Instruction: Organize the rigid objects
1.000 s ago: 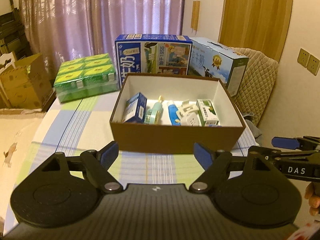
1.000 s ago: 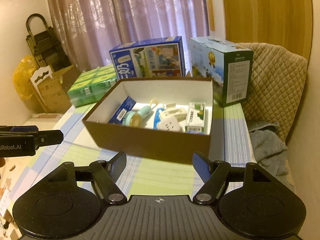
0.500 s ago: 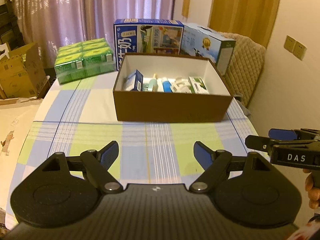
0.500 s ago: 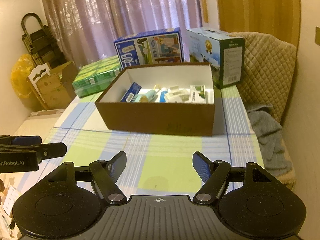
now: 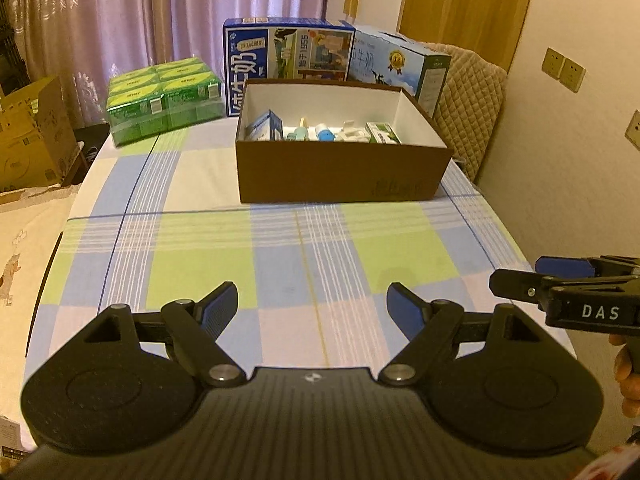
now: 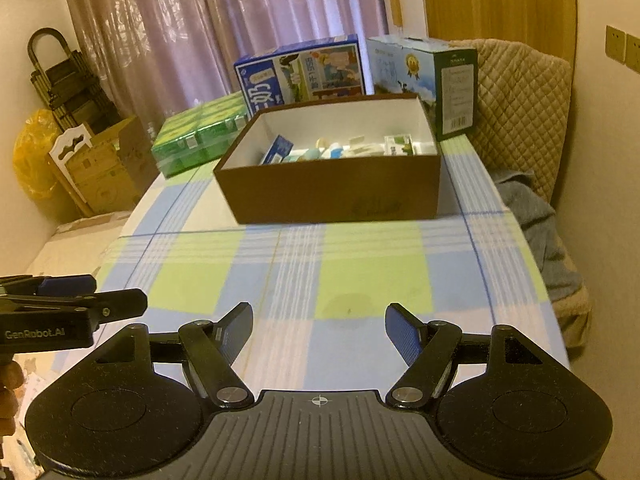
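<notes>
Left wrist view looks down over the left gripper (image 5: pixel 311 305), whose blue-padded fingers (image 5: pixel 219 305) stand spread with nothing between them, above a table (image 5: pixel 280 264) covered in a blue, green and white checked cloth. Toward the far end of the table sits a brown box (image 5: pixel 340 172) with a white inside. Along its floor lie the small rigid things: a small blue carton (image 5: pixel 264 127) tilted at the left, a teal bottle (image 5: pixel 299 132), a white and blue bottle (image 5: pixel 324 133), a white plug (image 5: pixel 354 134) and a green and white carton (image 5: pixel 383 133) at the right. The near wall of the box hides their lower parts.

Behind the box, close against it, stand two tall milk cartons, a blue one (image 5: pixel 288 52) and a paler one (image 5: pixel 396 68) to its right. Left of the box, apart from it, is a shrink-wrapped green pack (image 5: pixel 164 100). A quilted chair (image 5: pixel 468 112) stands past the right edge of the table, a cardboard box (image 5: pixel 28 140) on the floor at the left.

The right gripper (image 6: pixel 319 332) also has its fingers spread and empty in its own view; it shows from the side at the right edge of the left view. Bare cloth lies between both grippers and the box.
</notes>
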{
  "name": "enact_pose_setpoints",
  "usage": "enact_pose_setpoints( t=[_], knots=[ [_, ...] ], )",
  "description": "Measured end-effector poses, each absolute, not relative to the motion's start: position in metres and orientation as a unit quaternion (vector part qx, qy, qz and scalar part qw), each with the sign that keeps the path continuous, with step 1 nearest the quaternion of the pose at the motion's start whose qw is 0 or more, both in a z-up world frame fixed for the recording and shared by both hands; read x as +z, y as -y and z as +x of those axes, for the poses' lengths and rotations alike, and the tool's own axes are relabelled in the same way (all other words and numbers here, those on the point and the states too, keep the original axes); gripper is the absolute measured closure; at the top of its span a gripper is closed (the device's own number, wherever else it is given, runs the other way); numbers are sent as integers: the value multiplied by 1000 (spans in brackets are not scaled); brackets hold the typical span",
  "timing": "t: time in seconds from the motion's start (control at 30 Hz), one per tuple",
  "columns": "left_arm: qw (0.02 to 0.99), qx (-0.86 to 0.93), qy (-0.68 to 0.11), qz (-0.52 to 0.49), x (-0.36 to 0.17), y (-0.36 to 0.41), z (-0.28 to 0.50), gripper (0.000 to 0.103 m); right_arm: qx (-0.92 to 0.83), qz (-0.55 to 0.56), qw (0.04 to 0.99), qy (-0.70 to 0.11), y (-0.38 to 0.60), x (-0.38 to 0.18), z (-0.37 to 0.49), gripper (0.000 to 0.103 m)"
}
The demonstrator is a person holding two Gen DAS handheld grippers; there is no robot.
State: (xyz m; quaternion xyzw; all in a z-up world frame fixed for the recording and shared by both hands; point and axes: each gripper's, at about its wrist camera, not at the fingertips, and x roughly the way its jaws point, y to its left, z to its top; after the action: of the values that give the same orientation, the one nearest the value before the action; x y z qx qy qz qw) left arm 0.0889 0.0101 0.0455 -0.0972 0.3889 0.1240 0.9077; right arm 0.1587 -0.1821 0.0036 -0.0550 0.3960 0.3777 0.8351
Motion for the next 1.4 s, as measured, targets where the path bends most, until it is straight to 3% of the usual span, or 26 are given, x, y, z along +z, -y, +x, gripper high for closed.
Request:
enact_pose_setpoints(
  t=[1.4],
  knots=[
    [901, 104, -407, -108, 27, -21, 47, 25, 360, -64, 829, -423, 170, -11, 105, 33]
  ],
)
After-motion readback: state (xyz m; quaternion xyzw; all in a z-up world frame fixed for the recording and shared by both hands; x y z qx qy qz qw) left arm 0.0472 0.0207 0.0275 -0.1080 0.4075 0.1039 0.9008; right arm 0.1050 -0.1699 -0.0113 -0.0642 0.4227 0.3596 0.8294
